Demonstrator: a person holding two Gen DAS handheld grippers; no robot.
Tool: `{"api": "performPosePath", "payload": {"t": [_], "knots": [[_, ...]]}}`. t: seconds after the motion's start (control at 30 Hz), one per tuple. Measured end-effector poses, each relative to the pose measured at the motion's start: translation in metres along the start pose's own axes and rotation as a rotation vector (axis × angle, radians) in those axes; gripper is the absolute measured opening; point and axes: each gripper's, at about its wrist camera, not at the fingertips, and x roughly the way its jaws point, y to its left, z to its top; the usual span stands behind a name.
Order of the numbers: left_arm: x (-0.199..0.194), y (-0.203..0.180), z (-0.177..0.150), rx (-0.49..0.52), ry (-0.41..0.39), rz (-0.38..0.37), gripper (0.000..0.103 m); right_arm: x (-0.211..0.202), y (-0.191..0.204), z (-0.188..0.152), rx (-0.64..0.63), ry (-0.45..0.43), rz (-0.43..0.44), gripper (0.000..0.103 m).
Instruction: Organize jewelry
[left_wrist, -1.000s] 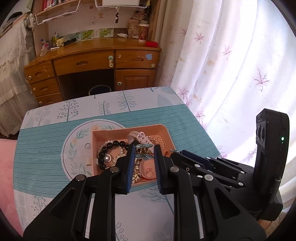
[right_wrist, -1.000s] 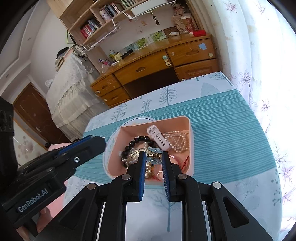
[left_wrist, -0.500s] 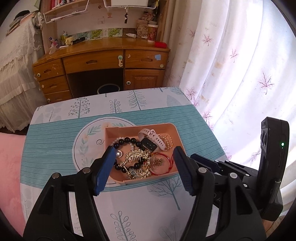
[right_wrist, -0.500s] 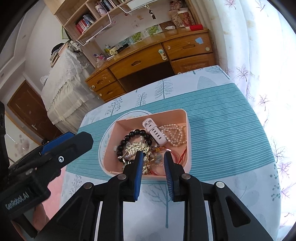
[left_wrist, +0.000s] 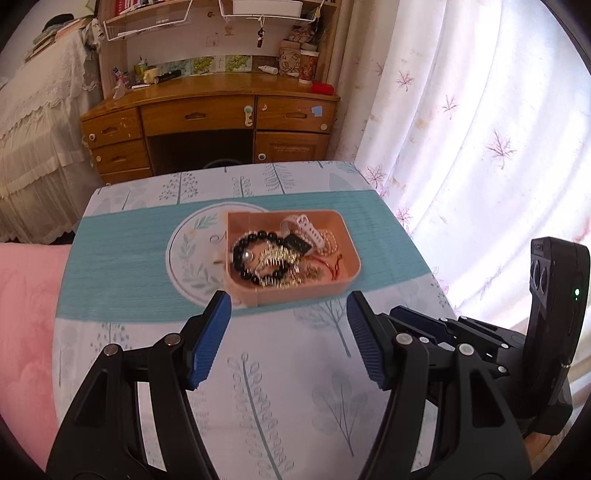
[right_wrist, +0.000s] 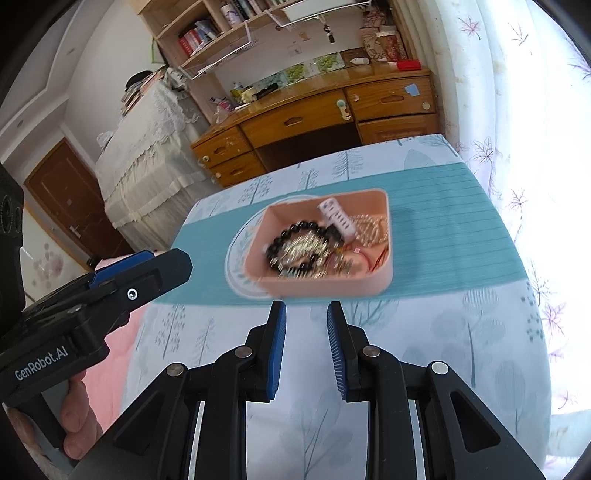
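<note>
A pink tray (left_wrist: 303, 295) sits mid-table on a teal-striped cloth. It holds a black bead bracelet (left_wrist: 255, 236), a white watch strap (left_wrist: 306, 225), a gold chain (left_wrist: 275, 258), a red cord (left_wrist: 328, 266) and a pearl strand (right_wrist: 369, 229). My left gripper (left_wrist: 288, 299) hangs open and wide, short of the tray's near wall, with nothing in its jaws. Seen from the right wrist, the tray (right_wrist: 325, 284) lies just beyond my right gripper (right_wrist: 306, 306), which stands open with a narrow empty gap. At that view's left edge a hand (right_wrist: 77, 424) holds the left gripper (right_wrist: 177, 262).
A wooden desk (left_wrist: 207, 96) with drawers and shelves stands behind the table. A white curtain (left_wrist: 480, 129) hangs along the right. A pink cloth (left_wrist: 26, 332) lies by the table's left edge. A lace-covered bed (right_wrist: 147, 140) and a door (right_wrist: 70, 203) are farther left.
Both grippers drew back from over the tray toward the table's near side. The left jaws went from nearly shut to wide, the right jaws widened a little. All jewelry stayed in the tray.
</note>
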Motion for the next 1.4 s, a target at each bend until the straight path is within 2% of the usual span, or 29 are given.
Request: {"api": "performPosePath", "payload": {"t": [0.2, 0.27, 0.4, 0.53, 0.6, 0.63, 0.67, 0.73, 1.0, 1.4], "knots": [[-0.041, 0.006, -0.044, -0.031, 0.021, 0.049, 0.062, -0.030, 0.022, -0.036, -0.029, 0.043, -0.014, 0.023], [-0.051, 0.010, -0.057, -0.043, 0.034, 0.066, 0.063, -0.042, 0.029, -0.050, -0.022, 0.063, -0.018, 0.035], [-0.071, 0.013, -0.080, -0.050, 0.040, 0.120, 0.064, -0.063, 0.039, -0.071, -0.015, 0.084, -0.034, 0.039], [-0.094, 0.015, -0.099, -0.108, 0.029, 0.163, 0.082, -0.088, 0.053, -0.089, -0.029, 0.086, -0.046, 0.039], [-0.102, 0.014, -0.104, -0.121, 0.018, 0.168, 0.082, -0.102, 0.058, -0.095, -0.037, 0.069, -0.049, 0.042], [-0.106, 0.012, -0.107, -0.120, 0.014, 0.172, 0.082, -0.107, 0.061, -0.096, -0.044, 0.059, -0.050, 0.047], [-0.109, 0.010, -0.109, -0.117, 0.012, 0.179, 0.082, -0.115, 0.065, -0.099, -0.054, 0.043, -0.057, 0.054], [-0.111, 0.006, -0.109, -0.107, 0.009, 0.191, 0.082, -0.128, 0.071, -0.102, -0.076, 0.013, -0.071, 0.058], [-0.118, -0.002, -0.104, -0.102, -0.006, 0.217, 0.082, -0.152, 0.086, -0.108, -0.107, -0.020, -0.089, 0.058], [-0.118, -0.008, -0.098, -0.088, -0.009, 0.248, 0.082, -0.158, 0.086, -0.103, -0.111, -0.020, -0.102, 0.058]]}}
